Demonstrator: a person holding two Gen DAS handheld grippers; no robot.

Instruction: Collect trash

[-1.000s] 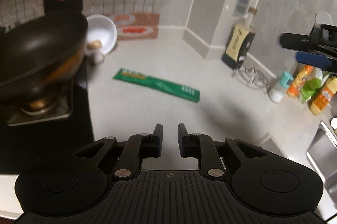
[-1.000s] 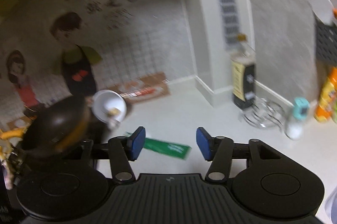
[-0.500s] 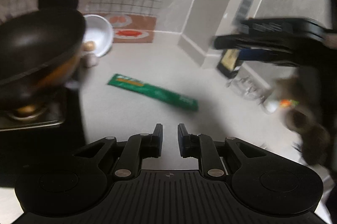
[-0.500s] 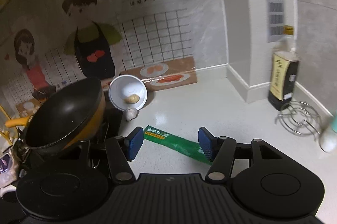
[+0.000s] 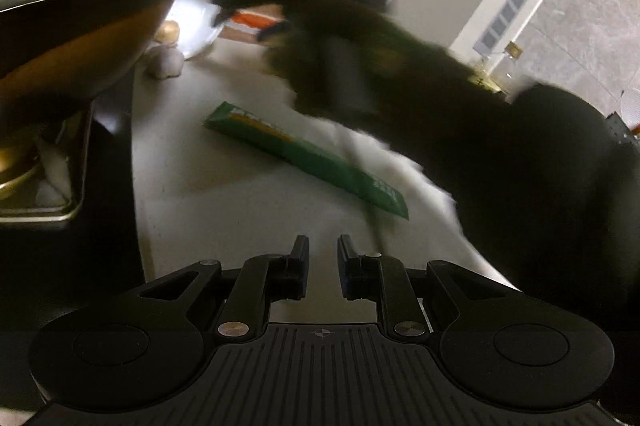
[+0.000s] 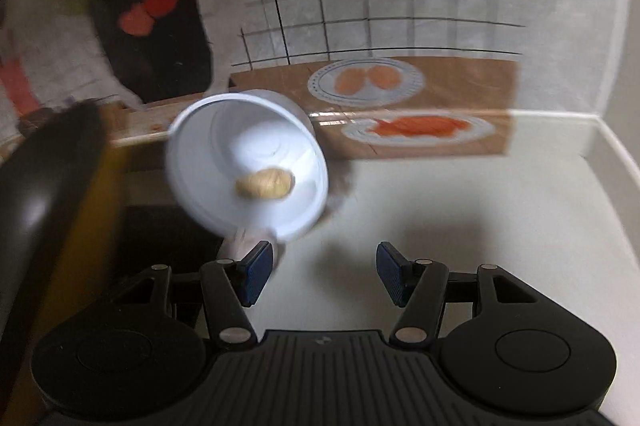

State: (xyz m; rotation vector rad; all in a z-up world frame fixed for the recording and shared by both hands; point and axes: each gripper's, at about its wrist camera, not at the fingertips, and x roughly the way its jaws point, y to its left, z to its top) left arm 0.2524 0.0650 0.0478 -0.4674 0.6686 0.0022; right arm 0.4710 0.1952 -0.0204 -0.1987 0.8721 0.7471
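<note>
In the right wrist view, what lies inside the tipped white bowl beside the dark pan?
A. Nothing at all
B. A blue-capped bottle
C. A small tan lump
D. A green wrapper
C: a small tan lump rests on the inner wall of the white bowl, while the green wrapper lies flat on the counter in the left wrist view.

Wrapper (image 5: 304,155) lies on counter (image 5: 224,209), right of pan (image 5: 80,5); bowl (image 6: 248,165) behind it.
</note>
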